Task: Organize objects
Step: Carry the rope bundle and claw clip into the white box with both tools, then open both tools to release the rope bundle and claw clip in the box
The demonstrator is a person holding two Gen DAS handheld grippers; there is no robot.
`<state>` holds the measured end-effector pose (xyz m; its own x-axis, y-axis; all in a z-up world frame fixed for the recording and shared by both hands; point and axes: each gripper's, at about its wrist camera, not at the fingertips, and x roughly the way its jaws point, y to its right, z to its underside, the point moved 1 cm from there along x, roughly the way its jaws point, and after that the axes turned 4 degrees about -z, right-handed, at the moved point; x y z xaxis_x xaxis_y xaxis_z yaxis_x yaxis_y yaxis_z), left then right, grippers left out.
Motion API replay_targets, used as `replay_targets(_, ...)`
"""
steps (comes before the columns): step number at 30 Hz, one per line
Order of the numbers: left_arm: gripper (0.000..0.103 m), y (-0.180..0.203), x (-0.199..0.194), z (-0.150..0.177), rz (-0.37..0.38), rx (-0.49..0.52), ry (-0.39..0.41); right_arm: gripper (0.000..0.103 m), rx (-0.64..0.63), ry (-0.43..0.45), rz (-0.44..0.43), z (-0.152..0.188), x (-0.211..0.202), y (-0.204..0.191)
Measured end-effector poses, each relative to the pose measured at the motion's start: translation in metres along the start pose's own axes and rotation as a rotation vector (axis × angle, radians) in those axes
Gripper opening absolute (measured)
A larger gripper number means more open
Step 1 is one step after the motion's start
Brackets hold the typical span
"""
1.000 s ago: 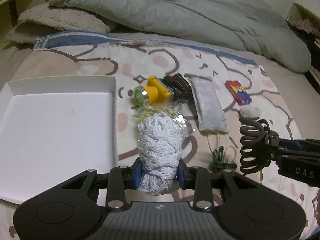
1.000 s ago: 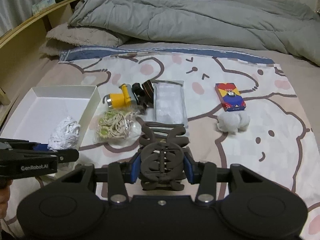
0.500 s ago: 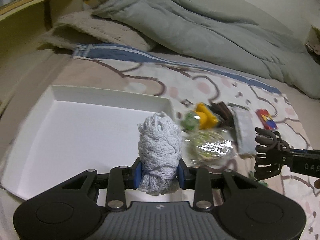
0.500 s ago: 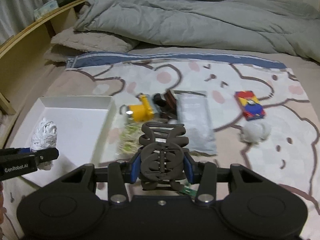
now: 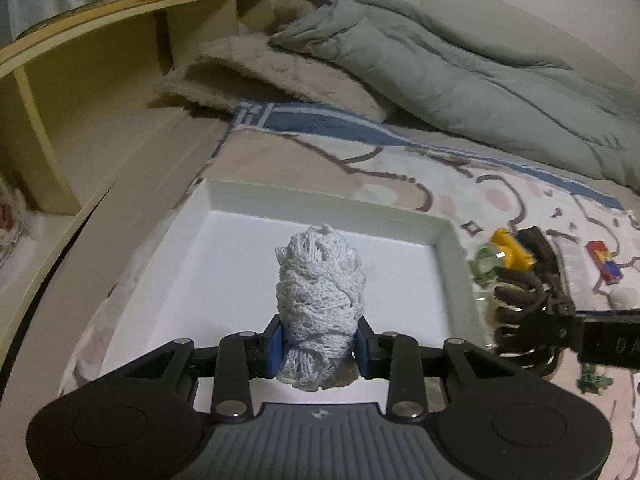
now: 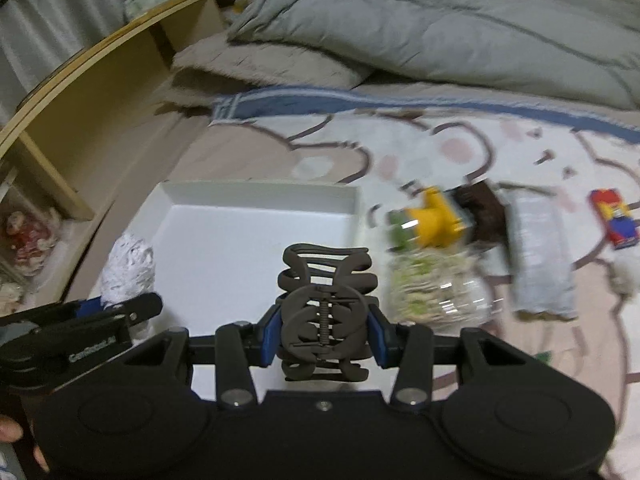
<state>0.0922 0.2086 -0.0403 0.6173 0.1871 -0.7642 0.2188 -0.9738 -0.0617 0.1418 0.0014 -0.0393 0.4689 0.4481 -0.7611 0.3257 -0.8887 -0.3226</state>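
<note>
Left wrist view: left claw point(image 5: 319, 346) pinching white lace bundle point(image 5: 320, 298), long axis upright, its lower end hidden between the pads, over the white tray point(image 5: 332, 204).

Right wrist view, blurred: right claw point(image 6: 325, 336) pinching dark hair clip point(image 6: 326, 312), teeth pointing forward over the tray point(image 6: 256, 192); items on the bed at right hard to make out.

Left gripper point(image 5: 319, 347) is carrying the lace bundle point(image 5: 320, 300) leftward, now over the tray point(image 5: 328, 206). Right gripper point(image 6: 325, 338) is bringing the claw clip point(image 6: 326, 320) over the tray too.
</note>
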Motion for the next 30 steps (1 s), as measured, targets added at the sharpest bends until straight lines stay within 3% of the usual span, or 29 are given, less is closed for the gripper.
replay_targets(5,0.036,-0.008,0.022,0.009,-0.022,0.034,-0.097,0.045,0.005,-0.066,-0.032,0.007,0.026,-0.023)
replay_targets(17,0.036,-0.015,0.048,0.025,-0.055,0.072,-0.182,0.046,0.075,-0.187,-0.053,0.016,0.071,-0.045)
replay_targets(21,0.037,-0.011,0.055,0.029,-0.021,0.077,-0.222,0.05,0.088,-0.207,-0.047,0.017,0.072,-0.045)
replay_targets(25,0.041,-0.007,0.057,0.031,0.003,0.082,-0.25,0.05,0.076,-0.198,-0.036,0.017,0.069,-0.045)
replay_targets(30,0.056,-0.005,0.053,0.031,-0.005,0.072,-0.247,0.05,0.067,-0.198,-0.034,0.019,0.064,-0.042)
